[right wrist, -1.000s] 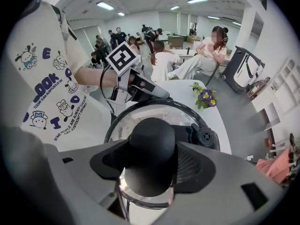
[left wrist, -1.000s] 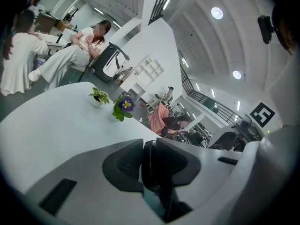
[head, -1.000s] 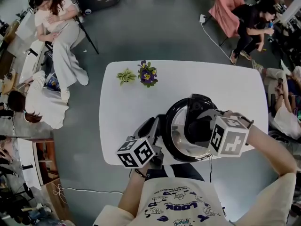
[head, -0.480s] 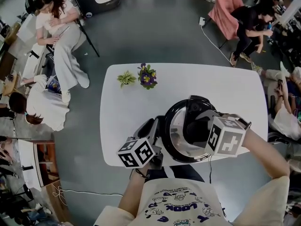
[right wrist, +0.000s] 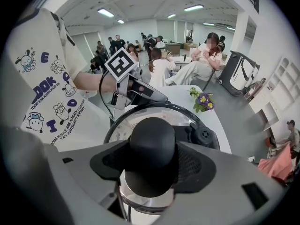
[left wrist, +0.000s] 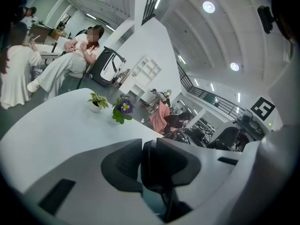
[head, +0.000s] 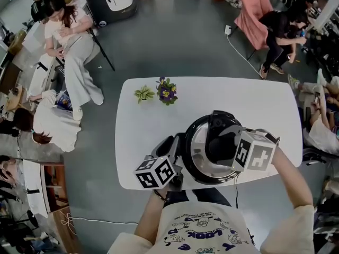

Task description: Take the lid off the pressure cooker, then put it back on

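Note:
The pressure cooker (head: pixel 197 169) stands near the front edge of the white table (head: pixel 148 126). Its steel lid (head: pixel 198 144) with a black rim sits on the pot. My right gripper (head: pixel 221 144) points steeply down from the right and is shut on the lid's black round knob (right wrist: pixel 152 146). The lid (right wrist: pixel 123 121) and its black valve (right wrist: pixel 204 136) show below it. My left gripper (head: pixel 172 150) comes in from the front left. It is shut on the cooker's black side handle (left wrist: pixel 151 165), which fills the gap between its jaws.
Two small potted plants, one green (head: pixel 142 93) and one with purple flowers (head: pixel 167 90), stand at the table's back left. Seated people and chairs ring the table on the grey floor. A thin cable (head: pixel 236 187) hangs off the front edge.
The head view has shifted a little, so the table sits lower in the picture. Both grippers keep their holds and the lid has not moved.

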The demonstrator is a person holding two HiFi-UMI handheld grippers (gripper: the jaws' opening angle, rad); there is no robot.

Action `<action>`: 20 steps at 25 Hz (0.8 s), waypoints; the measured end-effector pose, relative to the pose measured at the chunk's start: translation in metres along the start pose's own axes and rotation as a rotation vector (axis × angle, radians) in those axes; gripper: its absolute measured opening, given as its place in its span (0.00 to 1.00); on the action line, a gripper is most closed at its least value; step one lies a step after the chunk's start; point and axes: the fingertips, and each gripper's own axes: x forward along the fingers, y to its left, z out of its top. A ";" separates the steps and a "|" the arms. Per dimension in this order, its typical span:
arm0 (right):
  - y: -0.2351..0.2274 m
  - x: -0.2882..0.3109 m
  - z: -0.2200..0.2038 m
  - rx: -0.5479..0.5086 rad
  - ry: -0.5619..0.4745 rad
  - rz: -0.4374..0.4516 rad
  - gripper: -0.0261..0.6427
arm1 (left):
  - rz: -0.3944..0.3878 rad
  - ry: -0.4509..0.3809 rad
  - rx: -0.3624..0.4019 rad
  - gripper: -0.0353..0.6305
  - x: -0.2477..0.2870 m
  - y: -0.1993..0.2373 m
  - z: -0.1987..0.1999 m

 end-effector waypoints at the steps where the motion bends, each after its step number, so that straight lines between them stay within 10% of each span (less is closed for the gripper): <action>1: 0.001 0.000 0.000 0.001 -0.007 0.003 0.50 | -0.002 0.002 0.011 0.20 0.000 -0.001 0.000; 8: 0.003 -0.008 0.001 0.022 -0.069 -0.010 0.73 | -0.001 -0.047 0.057 0.23 -0.009 -0.009 0.017; 20: -0.053 -0.080 0.019 0.233 -0.521 -0.277 0.69 | 0.018 -0.232 0.289 0.24 -0.027 -0.047 0.090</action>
